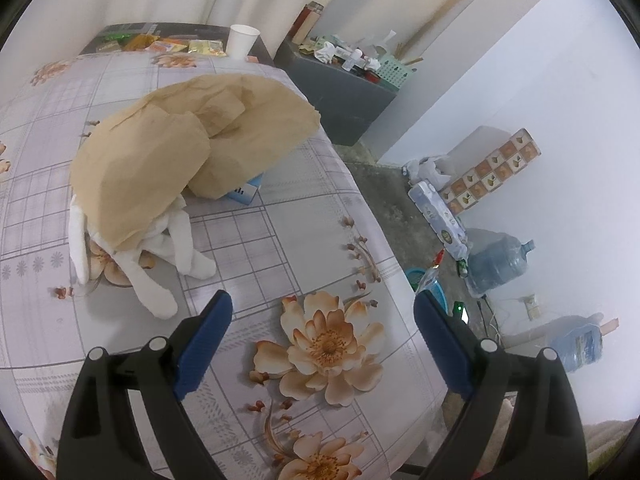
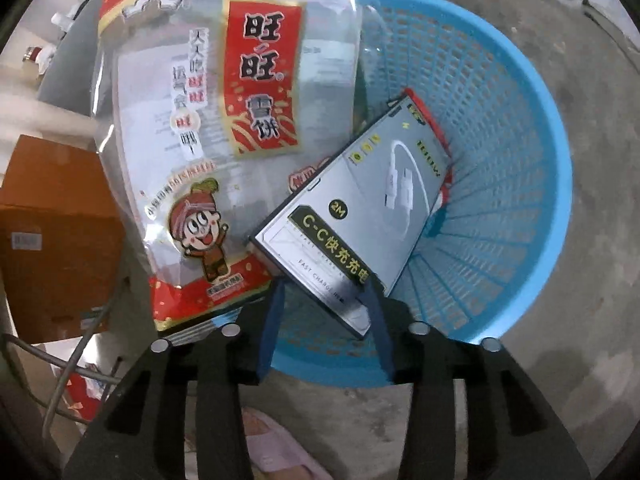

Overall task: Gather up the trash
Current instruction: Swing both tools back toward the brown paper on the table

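The grey cable box (image 2: pixel 352 216), printed "C-C", "2M" and "FAST CHARGE", slants into the blue basket (image 2: pixel 516 168), its near end between the right tool's (image 2: pixel 326 292) part-spread fingers. A clear snack bag (image 2: pixel 224 132) with red labels leans just beside. An orange carton (image 2: pixel 52 232) stands left. Left tool (image 1: pixel 322 320) spread wide over the floral counter (image 1: pixel 280 232), well short of brown paper (image 1: pixel 180 148).
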Tool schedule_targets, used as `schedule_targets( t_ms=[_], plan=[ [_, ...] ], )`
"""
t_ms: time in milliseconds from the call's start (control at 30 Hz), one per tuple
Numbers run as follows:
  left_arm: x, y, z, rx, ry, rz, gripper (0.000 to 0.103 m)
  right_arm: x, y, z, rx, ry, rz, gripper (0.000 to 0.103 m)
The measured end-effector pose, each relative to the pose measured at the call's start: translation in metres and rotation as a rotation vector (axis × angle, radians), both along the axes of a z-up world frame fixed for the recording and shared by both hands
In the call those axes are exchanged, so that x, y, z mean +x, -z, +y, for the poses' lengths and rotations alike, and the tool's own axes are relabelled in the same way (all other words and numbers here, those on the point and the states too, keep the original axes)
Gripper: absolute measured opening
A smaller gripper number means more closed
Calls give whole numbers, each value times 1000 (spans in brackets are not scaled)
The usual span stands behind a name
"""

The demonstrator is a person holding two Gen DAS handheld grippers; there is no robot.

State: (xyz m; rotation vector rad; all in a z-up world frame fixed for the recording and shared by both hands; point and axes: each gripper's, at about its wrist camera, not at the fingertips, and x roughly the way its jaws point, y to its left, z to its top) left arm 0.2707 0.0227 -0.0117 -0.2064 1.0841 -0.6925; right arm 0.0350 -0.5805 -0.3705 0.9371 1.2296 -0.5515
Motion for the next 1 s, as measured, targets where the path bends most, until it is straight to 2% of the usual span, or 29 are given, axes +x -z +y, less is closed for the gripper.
schedule_targets(
  t_ms=[33, 100, 300, 433, 500, 600, 733, 833, 1000],
  plan=[
    [0, 0, 0, -1, -1, -1, 90, 0, -1, 0, -3, -4, 8, 47],
    [0, 0, 2, -6, 0, -5, 90, -10, -4, 1, -19, -1, 7, 64],
    [-9, -7, 15, -29, -8, -24, 90, -29, -40, 13, -38, 26, -76, 71],
    [-18, -11, 29, -33, -27, -43, 90, -42, -85, 40, -59, 33, -166, 74],
    [-23, -12, 40, -27, -41, -57, 90, -49, -112, 55, -69, 27, -222, 80],
    [-29, -12, 59, -14, -75, -83, 92, -50, -153, 80, -78, -3, -301, 83],
    [-34, -6, 82, 15, -115, -107, 92, -25, -207, 110, -131, -111, -374, 84],
    [-35, -6, 93, 59, -127, -158, 92, 2, -249, 140, -167, -191, -450, 87],
    [-28, -15, 108, 94, -154, -233, 92, 61, -307, 209, -211, -374, -565, 93]
  ],
)
